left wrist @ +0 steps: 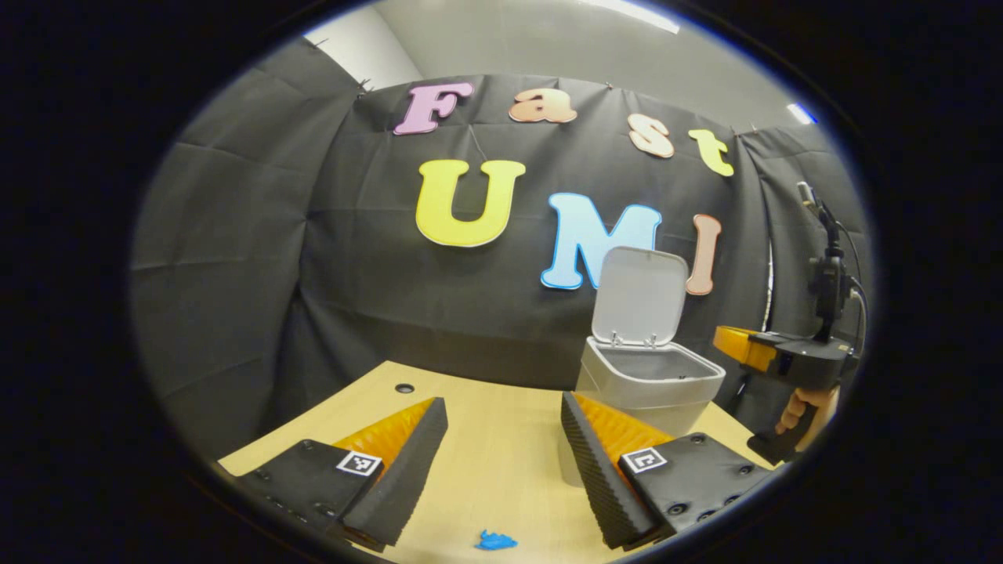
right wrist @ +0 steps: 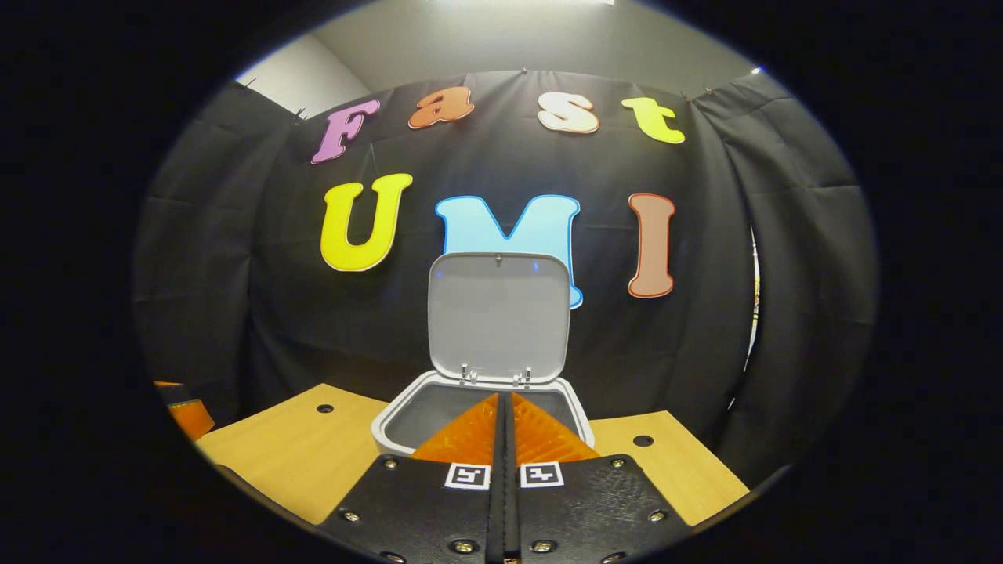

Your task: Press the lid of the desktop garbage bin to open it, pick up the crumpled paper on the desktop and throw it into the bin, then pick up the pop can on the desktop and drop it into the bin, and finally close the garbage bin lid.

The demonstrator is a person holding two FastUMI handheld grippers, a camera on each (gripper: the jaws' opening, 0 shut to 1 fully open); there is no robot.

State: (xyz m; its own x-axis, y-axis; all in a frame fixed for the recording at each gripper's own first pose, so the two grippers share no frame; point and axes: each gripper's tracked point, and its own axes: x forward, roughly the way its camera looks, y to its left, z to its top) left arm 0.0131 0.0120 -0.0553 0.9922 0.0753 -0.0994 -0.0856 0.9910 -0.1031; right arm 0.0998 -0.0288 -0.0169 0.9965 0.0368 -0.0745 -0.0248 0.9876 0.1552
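We start with the garbage bin (right wrist: 407, 427), a pale, smooth plastic box with rounded corners that stands toward the far edge of the desktop (right wrist: 298, 454), just before the booth's black cloth wall (right wrist: 235, 274). Its lid (right wrist: 498, 313) stands nearly upright on two small hinges at the back rim, so the mouth is open and, as far as we can see into it, the grey inside looks bare. We judge that the opening step is done and the bin now waits for rubbish. Our right gripper (right wrist: 505, 407) hangs directly over the front of that mouth, its two ridged fingers pressed together with nothing between them; we take this to be the place from which it pushed the lid, or from which something would be dropped. In the left gripper view the same bin (left wrist: 650, 384) sits to the right and beyond our left gripper (left wrist: 501, 415), whose wedge-shaped, ribbed fingers (left wrist: 588, 462) are spread wide and empty above the desktop (left wrist: 501, 470), a stance that suits reaching for the next item. The desktop is light wood-grain laminate with small round cable holes (left wrist: 404, 388). A small blue scrap (left wrist: 495, 540) lies on it near the lower edge; we cannot tell what it is. Farther right, a hand (left wrist: 799, 411) grips the handle of the other gripper (left wrist: 776, 352) beside the bin.
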